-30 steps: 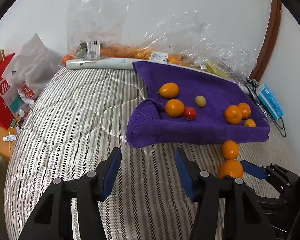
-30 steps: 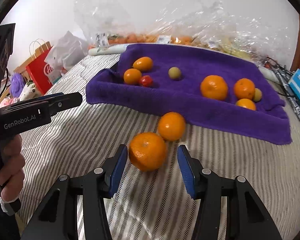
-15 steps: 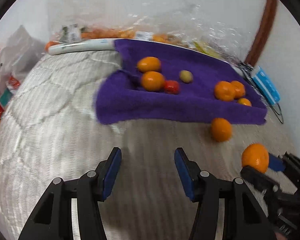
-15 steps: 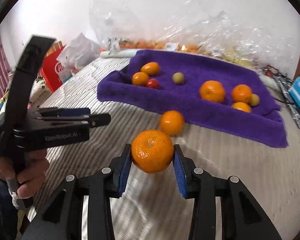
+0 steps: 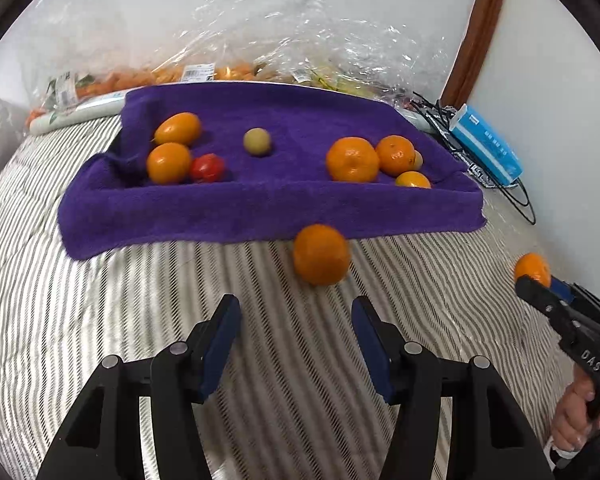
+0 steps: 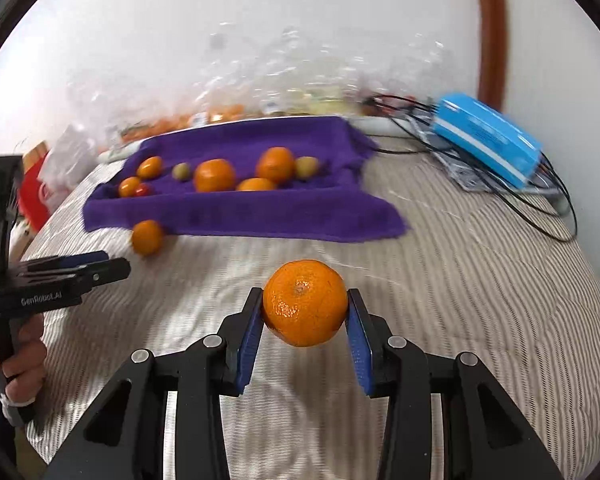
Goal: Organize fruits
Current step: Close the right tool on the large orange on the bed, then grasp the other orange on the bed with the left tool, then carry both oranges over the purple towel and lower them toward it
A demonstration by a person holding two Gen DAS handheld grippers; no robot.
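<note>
The right tool point(image 6: 305, 326) pinches a round orange mandarin point(image 6: 304, 303) above the striped bed point(image 6: 480, 280), near the purple towel point(image 6: 260, 208); next, carry it there while the left tool point(image 5: 296, 344), jaws opening and empty, takes the loose orange mandarin point(image 5: 321, 254) just beside the towel's near edge.

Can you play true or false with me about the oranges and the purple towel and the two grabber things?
1. The right gripper is squeezing an orange. True.
2. The left gripper is holding a fruit too. False: its jaws are opening with nothing between them.
3. One loose orange sits on the striped bedcover, just off the purple towel. True.
4. The red tomato lies by itself on the bedcover. False: it is on the towel, right beside an orange fruit.
5. The blue box sits on the towel. False: it lies off to the towel's right, among black cables.
</note>
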